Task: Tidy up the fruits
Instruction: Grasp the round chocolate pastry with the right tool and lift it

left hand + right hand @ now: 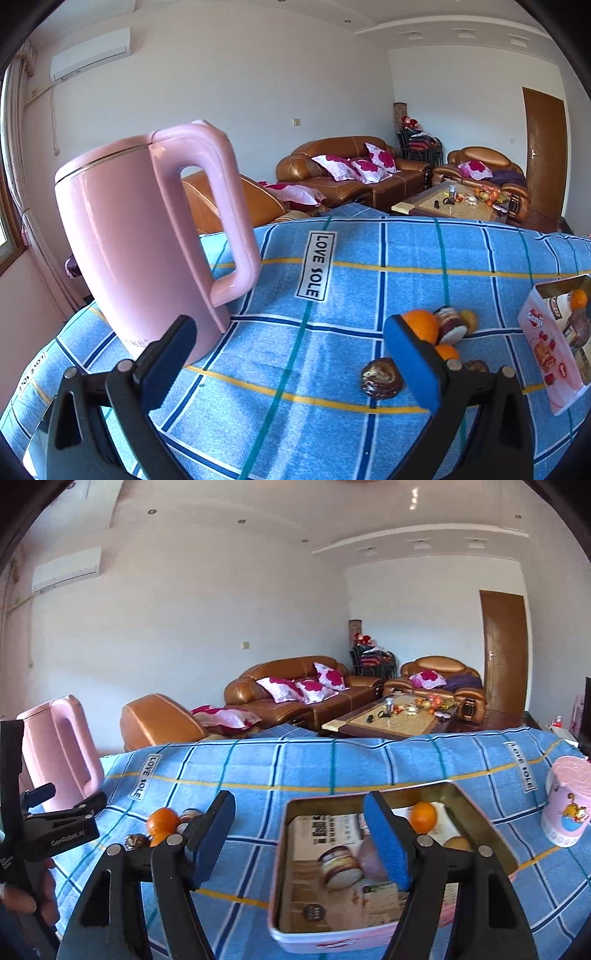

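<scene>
In the left wrist view, the left gripper (291,358) is seen spread wide with nothing held between its blue-padded fingers (413,363). The loose fruit cluster (439,328) lies on the blue checked cloth (332,280) ahead and to the right of the gap, partly hidden behind the right finger: an orange (421,325) is stacked over a smaller one, a dark sliced piece and a yellowish one are pressed beside it, and a dark wrinkled fruit (381,378) sits apart, nearer the camera. A pink kettle (147,240) stands to the left, and the pink tin (546,343) is caught at the right edge. In the right wrist view, the right gripper (299,834) is likewise held wide open and empty, hovering over the near left part of the tin (284,856), in which one orange (423,816) rests at the far side on printed packaging. The cluster is seen well to the left, just beside the left gripper (70,805), so that gripper is judged the nearer for the pick. A pink cup (565,805) stands to the right.
</scene>
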